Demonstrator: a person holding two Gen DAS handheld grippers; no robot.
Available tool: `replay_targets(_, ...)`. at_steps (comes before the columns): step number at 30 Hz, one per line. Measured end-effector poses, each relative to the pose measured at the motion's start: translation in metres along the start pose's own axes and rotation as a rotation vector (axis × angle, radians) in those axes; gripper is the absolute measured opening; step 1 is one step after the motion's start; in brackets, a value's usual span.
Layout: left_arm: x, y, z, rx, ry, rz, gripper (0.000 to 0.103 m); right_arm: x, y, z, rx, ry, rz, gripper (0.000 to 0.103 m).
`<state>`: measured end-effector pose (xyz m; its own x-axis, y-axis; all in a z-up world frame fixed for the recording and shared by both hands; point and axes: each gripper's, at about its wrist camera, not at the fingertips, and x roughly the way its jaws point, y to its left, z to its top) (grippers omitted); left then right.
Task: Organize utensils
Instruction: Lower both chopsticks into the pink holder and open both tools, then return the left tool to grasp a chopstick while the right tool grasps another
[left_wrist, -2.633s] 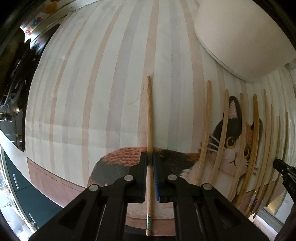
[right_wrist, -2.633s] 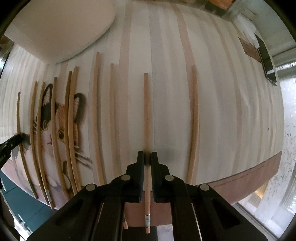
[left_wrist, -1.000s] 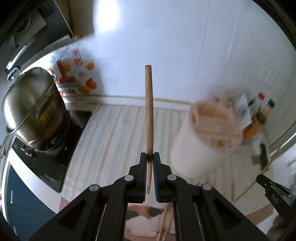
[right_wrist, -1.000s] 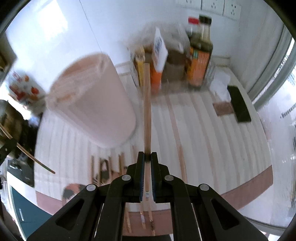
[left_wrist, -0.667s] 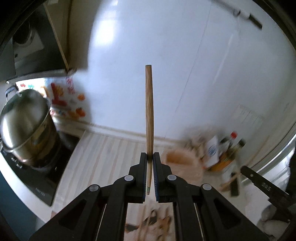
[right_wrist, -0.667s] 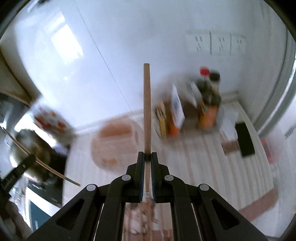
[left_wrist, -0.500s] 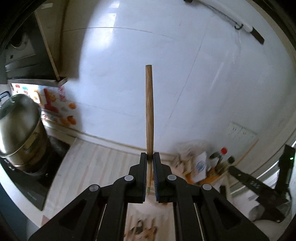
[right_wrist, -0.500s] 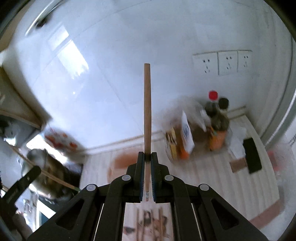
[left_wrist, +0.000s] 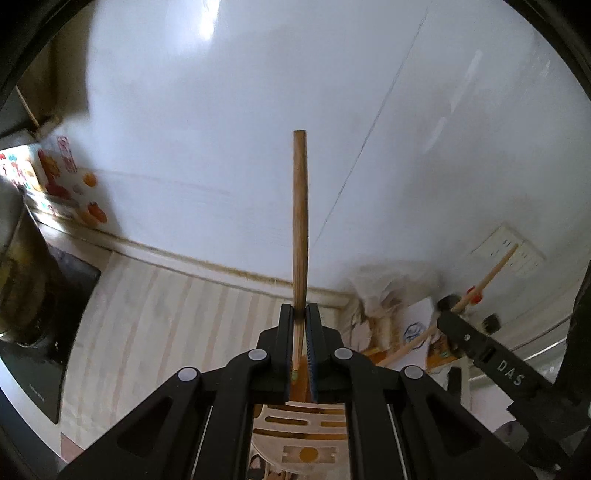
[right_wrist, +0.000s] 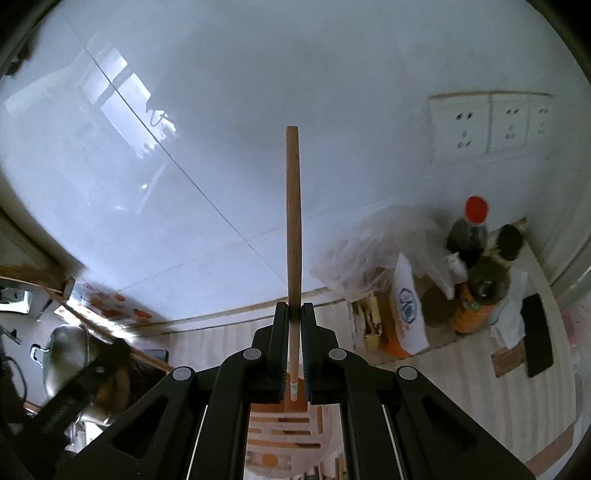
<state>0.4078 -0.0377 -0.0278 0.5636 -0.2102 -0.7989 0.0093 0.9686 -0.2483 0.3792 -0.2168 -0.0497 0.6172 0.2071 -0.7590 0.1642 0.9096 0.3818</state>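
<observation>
Black tongs (left_wrist: 300, 314) with silver screws, blue pads, "DAS" lettering

Two wooden chopsticks (left_wrist: 300, 221) (right_wrist: 293, 229) upright above slotted holder (left_wrist: 306, 432).

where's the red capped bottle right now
In the right wrist view the red-capped bottle stands at the right, against the white wall below the sockets, beside a dark-capped bottle.

The slotted holder (right_wrist: 284, 439) is sitting below both grippers, at six o'clock. Bottles (right_wrist: 476, 254) and a bag (right_wrist: 384, 240) are standing at three o'clock against the wall (right_wrist: 258, 92); the pot (right_wrist: 68, 354) is sitting at eight o'clock.
</observation>
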Motion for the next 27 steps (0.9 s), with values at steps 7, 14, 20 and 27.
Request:
replay_targets(7, 0.013, 0.004, -0.017, 0.025, 0.09, -0.035, 0.006, 0.039, 0.004, -0.013, -0.046, 0.109, -0.002, 0.007)
replay_targets(14, -0.021, 0.007, -0.024, 0.101, 0.039, 0.062, 0.039, 0.039, 0.006, -0.028, -0.087, 0.162, 0.006, 0.028)
replay_targets(20, -0.057, 0.032, -0.034, 0.098, -0.078, 0.136, 0.09, -0.001, -0.007, -0.039, -0.051, 0.084, -0.027, 0.054)
replay_targets(27, -0.062, 0.056, -0.07, 0.114, -0.072, 0.175, 0.103, -0.042, -0.036, -0.073, 0.013, -0.027, -0.073, 0.074)
